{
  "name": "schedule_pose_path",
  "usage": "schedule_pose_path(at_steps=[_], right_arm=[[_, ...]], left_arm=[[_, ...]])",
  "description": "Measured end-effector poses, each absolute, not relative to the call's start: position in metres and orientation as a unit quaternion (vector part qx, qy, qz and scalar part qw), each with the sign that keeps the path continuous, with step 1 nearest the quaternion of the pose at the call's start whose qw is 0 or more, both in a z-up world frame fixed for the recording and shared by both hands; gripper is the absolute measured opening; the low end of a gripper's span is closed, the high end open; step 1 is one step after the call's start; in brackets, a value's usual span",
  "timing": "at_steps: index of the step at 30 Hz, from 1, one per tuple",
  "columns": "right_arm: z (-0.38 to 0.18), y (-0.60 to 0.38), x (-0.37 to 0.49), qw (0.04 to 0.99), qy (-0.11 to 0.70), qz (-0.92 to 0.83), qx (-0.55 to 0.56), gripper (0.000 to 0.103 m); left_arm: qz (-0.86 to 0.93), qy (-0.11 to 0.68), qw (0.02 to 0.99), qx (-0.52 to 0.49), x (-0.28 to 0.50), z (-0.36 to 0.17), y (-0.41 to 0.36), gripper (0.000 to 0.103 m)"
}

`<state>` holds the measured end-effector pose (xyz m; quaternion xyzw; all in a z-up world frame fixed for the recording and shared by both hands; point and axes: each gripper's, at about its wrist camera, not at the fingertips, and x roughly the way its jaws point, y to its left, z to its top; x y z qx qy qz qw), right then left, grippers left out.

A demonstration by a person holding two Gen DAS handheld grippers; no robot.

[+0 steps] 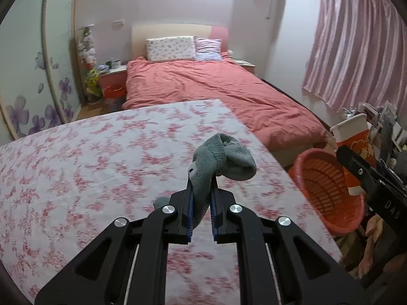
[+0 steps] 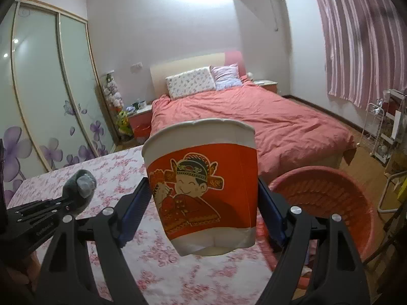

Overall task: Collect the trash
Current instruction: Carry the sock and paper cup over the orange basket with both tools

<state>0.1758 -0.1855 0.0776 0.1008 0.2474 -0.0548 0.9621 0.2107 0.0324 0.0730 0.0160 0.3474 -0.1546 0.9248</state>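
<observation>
Left wrist view: left gripper (image 1: 202, 190) angled downward clamps grey sock (image 1: 223, 157); right gripper (image 2: 203, 200) clamps paper cup (image 2: 203, 185).

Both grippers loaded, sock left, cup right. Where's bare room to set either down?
The floral tabletop shows nothing lying on it from the left gripper, which pinches the grey sock, out to its far edge by the bed. The red basket off the table's right edge looks empty. Crowded: beside the basket, where the right gripper holds the paper cup.
</observation>
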Motion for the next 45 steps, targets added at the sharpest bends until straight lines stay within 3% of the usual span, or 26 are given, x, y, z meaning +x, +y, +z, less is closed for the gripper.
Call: schedule_pose_path(at_steps=[23,45], right_arm=[[0.069,-0.292,0.106,0.953,0.214,-0.174,0.126,0.078],[0.045,-0.348,0.092,0.935,0.216,-0.23,0.162,0.078]], left_arm=[[-0.269,0.354,0.895,0.048,0.194,0.06,-0.091,0.01],[-0.342,0.378,0.858,0.058,0.19,0.035,-0.184,0.01]])
